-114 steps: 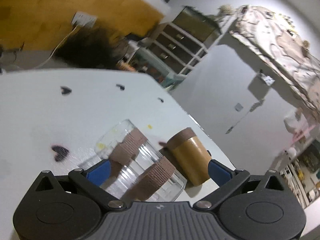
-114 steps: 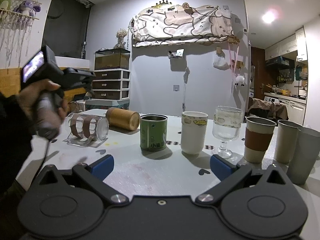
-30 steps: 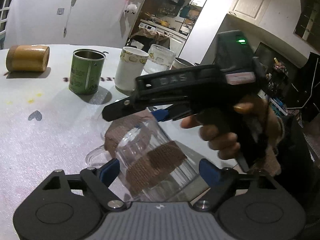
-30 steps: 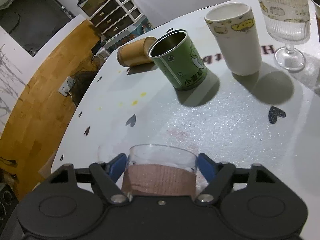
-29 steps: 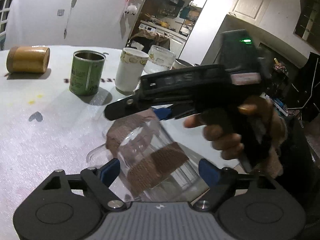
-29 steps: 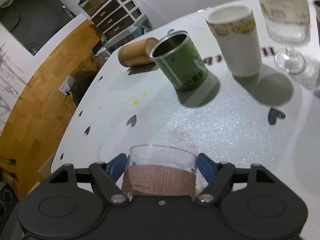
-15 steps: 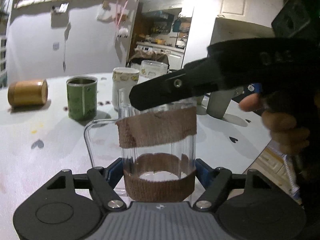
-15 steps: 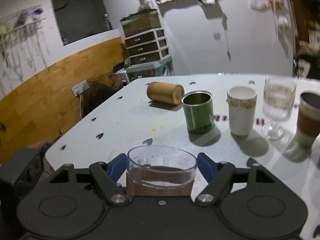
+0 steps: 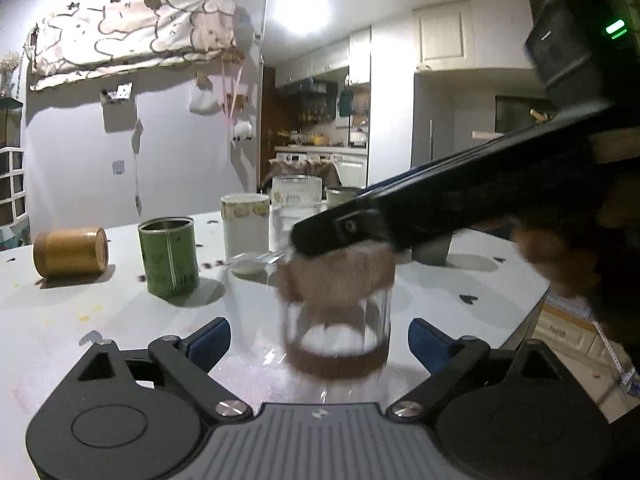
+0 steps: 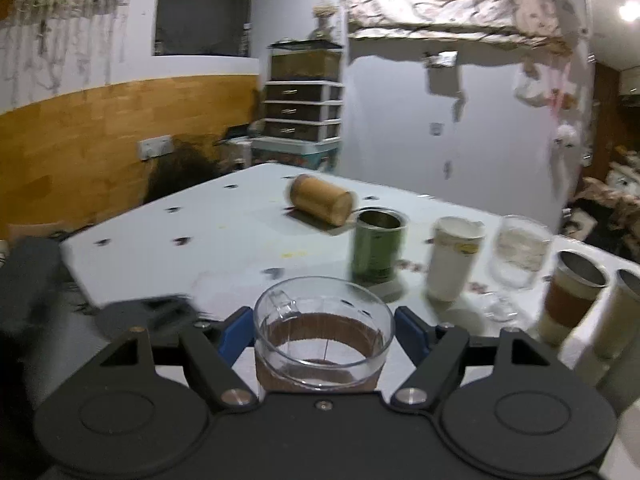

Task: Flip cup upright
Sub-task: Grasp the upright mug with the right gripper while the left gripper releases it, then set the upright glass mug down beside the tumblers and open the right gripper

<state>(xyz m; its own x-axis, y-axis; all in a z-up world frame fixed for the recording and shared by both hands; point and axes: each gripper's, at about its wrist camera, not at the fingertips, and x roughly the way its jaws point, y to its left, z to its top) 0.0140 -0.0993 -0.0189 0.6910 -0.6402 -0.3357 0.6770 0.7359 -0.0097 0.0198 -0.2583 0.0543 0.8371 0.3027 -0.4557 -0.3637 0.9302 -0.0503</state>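
The clear glass cup (image 9: 336, 312) with two brown bands stands upright, mouth up, on the white table (image 9: 120, 320). My right gripper (image 10: 324, 330) is shut on it near the rim (image 10: 320, 308), its blue pads on both sides. In the left wrist view the right gripper's black body (image 9: 440, 204) reaches in from the right over the cup. My left gripper (image 9: 320, 338) is open, its blue pads apart from the glass on either side.
A tan cylinder cup (image 9: 70, 252) lies on its side at the back left. A green tin (image 9: 170, 256), a white cup (image 9: 245, 224), a stemmed glass (image 10: 518, 256), a brown-sleeved cup (image 10: 570, 296) and a grey cup (image 10: 618, 316) stand in a row. The table edge (image 9: 532, 316) is near on the right.
My left gripper has opened and let go of the glass cup. The right gripper still holds it, upright now after being tilted a second ago. Both views have shifted.
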